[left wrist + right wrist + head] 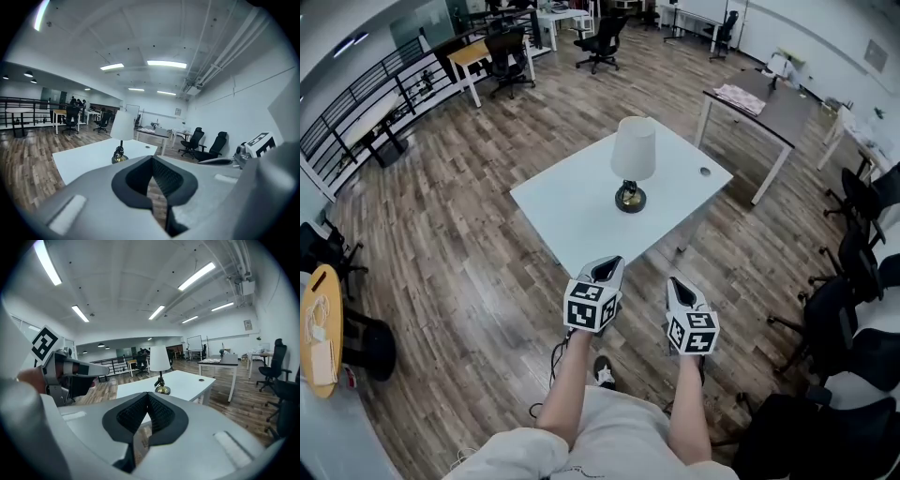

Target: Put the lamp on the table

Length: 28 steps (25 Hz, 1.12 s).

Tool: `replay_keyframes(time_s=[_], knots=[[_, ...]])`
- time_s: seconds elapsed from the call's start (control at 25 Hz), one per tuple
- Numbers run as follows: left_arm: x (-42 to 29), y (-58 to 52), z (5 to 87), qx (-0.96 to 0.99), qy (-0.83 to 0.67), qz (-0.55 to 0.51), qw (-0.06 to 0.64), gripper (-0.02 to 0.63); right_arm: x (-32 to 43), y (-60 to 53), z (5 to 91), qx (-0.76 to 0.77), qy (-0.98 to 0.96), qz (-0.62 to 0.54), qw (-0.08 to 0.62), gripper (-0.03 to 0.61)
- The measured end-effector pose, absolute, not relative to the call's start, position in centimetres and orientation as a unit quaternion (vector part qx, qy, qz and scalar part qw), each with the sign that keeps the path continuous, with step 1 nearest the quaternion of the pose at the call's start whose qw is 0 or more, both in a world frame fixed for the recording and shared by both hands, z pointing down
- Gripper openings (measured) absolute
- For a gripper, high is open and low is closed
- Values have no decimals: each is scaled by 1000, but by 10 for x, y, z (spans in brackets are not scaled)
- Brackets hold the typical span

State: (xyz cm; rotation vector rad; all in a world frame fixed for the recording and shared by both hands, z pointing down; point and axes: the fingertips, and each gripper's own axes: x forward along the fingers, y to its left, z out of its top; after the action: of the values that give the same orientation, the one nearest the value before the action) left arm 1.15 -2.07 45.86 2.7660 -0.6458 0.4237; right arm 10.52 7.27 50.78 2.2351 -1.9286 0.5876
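Observation:
The lamp (632, 159), with a white shade and a dark, brassy base, stands upright on the white table (572, 211) near its middle. My left gripper (607, 268) and right gripper (677, 284) hover side by side over the wooden floor, short of the table's near corner and pointing toward it. Both are shut with nothing between the jaws. In the left gripper view the lamp (121, 133) stands ahead on the table (84, 157), beyond the gripper (152, 159). In the right gripper view the lamp (159, 364) also stands ahead, past the gripper (147, 397).
A dark desk (769, 108) with papers stands behind the white table on the right. Black office chairs (853, 253) line the right side. A round wooden table (321, 328) sits at the far left, and a railing (366, 94) runs along the back left.

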Motion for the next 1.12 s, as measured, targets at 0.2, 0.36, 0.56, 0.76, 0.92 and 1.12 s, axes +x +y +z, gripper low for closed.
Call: replay_keyframes(time_s=[0.2,0.36,0.56,0.76,0.92,1.12], knots=[[10,-76,462,951,-234,148,139,3,117,18,505,749,-631,193,67,26],[-3,-116,459,950,-238,128,156,3,108,-19,514,743,-634,199,78,26],[-14,-140,484,942,-258,117,181,3,102,-44,535,730,-640,215,107,26],[-13,-152,495,935,-272,125,189,3,110,-59,534,734,-636,212,108,28],[-2,-165,507,928,-291,128,195,3,118,-83,543,727,-645,213,106,26],[26,-176,527,930,-274,166,181,3,136,-122,556,714,-660,211,103,28]])
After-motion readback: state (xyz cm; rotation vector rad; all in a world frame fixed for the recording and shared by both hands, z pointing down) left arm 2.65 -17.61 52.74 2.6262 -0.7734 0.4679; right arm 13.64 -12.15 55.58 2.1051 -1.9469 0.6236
